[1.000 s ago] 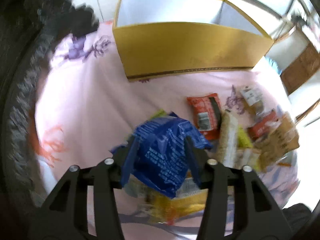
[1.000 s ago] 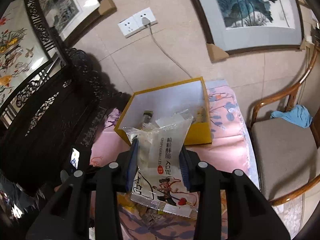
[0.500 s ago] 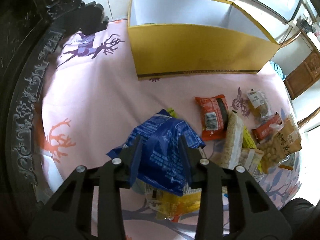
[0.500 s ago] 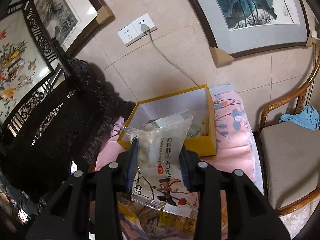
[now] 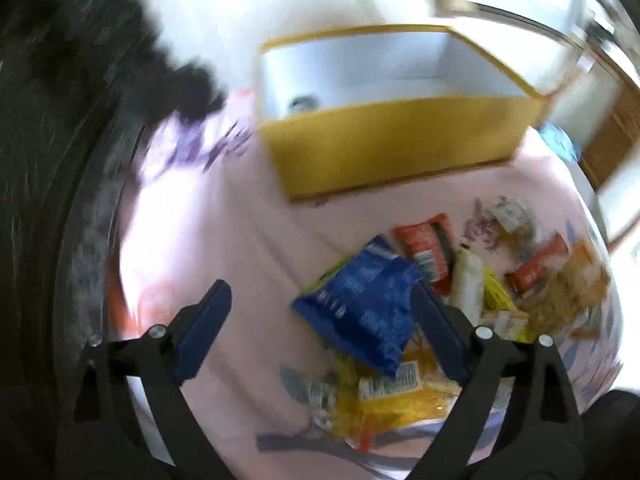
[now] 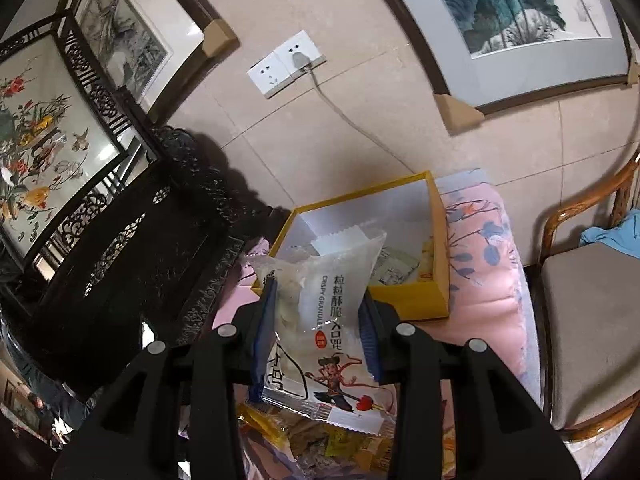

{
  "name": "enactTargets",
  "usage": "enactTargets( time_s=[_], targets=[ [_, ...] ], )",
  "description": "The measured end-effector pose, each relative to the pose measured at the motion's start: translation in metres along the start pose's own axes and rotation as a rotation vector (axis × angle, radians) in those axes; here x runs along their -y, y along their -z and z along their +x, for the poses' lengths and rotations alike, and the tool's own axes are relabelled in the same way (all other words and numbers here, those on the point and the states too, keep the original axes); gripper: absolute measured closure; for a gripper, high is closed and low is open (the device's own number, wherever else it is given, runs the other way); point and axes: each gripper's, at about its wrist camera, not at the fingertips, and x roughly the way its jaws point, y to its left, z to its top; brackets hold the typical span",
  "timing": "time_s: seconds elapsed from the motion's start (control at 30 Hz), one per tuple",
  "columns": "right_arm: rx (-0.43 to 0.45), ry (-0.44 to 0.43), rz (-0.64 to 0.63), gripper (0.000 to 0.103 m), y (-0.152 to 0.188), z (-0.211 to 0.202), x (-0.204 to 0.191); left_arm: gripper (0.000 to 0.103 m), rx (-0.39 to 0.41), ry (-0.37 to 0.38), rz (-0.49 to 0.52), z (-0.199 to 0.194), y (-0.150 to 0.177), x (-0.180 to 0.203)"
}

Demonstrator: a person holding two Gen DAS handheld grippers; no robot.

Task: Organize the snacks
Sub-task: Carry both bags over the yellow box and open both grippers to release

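pink patterned cloth (image 5: pixel 224 240) is spread beneath both grippers. the left gripper (image 5: pixel 320 312) has just been opened wide, the blue snack packet (image 5: pixel 360 312) lying against its right finger. a white snack packet (image 6: pixel 320 304) is clamped by the right gripper (image 6: pixel 318 312), the yellow box (image 6: pixel 436 296) just ahead.

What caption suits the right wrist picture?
Right tongs grip a white snack packet before the yellow box on the pink cloth.

The box (image 5: pixel 400 136) stands on the cloth (image 5: pixel 224 240) behind the snack heap (image 5: pixel 460 292), a chair (image 6: pixel 584 320) to its right.
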Motion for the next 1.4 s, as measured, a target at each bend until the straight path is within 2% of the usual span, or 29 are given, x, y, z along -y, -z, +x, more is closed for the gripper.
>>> enactTargets(
  time_s=[0.1,0.2,0.23,0.27,0.3,0.33,0.4,0.5,0.67,0.73,0.77,0.8,0.9,0.97,1.07,1.2,1.23,1.33,1.4],
  targets=[
    [-0.008,-0.007,0.039,0.065,0.003,0.002,0.007,0.006,-0.041,0.019,0.187,0.015,-0.007,0.02],
    [-0.015,0.002,0.031,0.065,0.006,0.003,0.006,0.006,-0.102,0.068,0.316,0.042,-0.009,0.034],
    [-0.014,0.0,0.035,0.065,0.006,0.003,0.007,0.007,-0.104,0.069,0.331,0.05,-0.008,0.037],
    [-0.014,-0.004,0.038,0.065,0.006,0.002,0.007,0.02,-0.112,0.082,0.331,0.059,-0.007,0.038],
    [-0.011,-0.008,0.041,0.065,0.005,0.001,0.007,0.046,-0.157,0.131,0.314,0.07,-0.004,0.039],
    [-0.006,-0.006,0.038,0.065,0.005,0.0,0.008,0.046,-0.23,0.144,0.275,0.084,-0.002,0.037],
    [0.003,0.001,0.033,0.065,0.004,-0.003,0.008,0.056,-0.265,0.157,0.186,0.082,-0.007,0.032],
    [-0.002,-0.011,0.032,0.065,0.002,-0.003,0.01,0.063,-0.298,0.122,0.149,0.067,-0.013,0.031],
    [0.001,-0.051,0.037,0.065,0.0,-0.002,0.008,0.063,-0.219,0.09,0.067,0.028,-0.018,0.029],
    [-0.001,-0.058,0.011,0.065,-0.001,0.0,0.004,0.063,-0.159,-0.021,0.064,0.009,-0.025,0.037],
    [-0.002,-0.056,0.009,0.065,-0.001,0.002,0.003,0.063,-0.114,-0.065,0.032,-0.001,-0.029,0.04],
    [-0.011,-0.057,0.013,0.065,-0.003,0.005,0.004,0.063,-0.052,-0.047,-0.069,-0.015,-0.035,0.041],
    [-0.044,-0.045,-0.007,0.065,-0.014,0.016,0.002,0.063,0.037,-0.047,-0.278,-0.032,-0.052,0.043],
    [-0.049,-0.018,-0.054,0.065,-0.022,0.021,-0.005,0.063,0.079,-0.064,-0.28,-0.039,-0.061,0.053],
    [-0.031,0.031,-0.094,0.065,-0.042,0.031,-0.011,0.063,0.104,-0.144,-0.243,-0.039,-0.085,0.06],
    [0.02,0.078,-0.14,0.065,-0.072,0.047,-0.013,0.063,0.123,-0.053,-0.348,-0.032,-0.12,0.037],
    [0.03,0.079,-0.145,0.065,-0.078,0.052,-0.013,0.063,0.138,-0.058,-0.345,-0.032,-0.126,0.033],
    [0.058,0.071,-0.143,0.065,-0.092,0.07,-0.01,0.067,0.193,-0.142,-0.308,-0.033,-0.149,0.024],
    [0.056,0.077,-0.151,0.065,-0.098,0.086,-0.009,0.068,0.215,-0.146,-0.308,-0.031,-0.162,0.014]
  ],
)
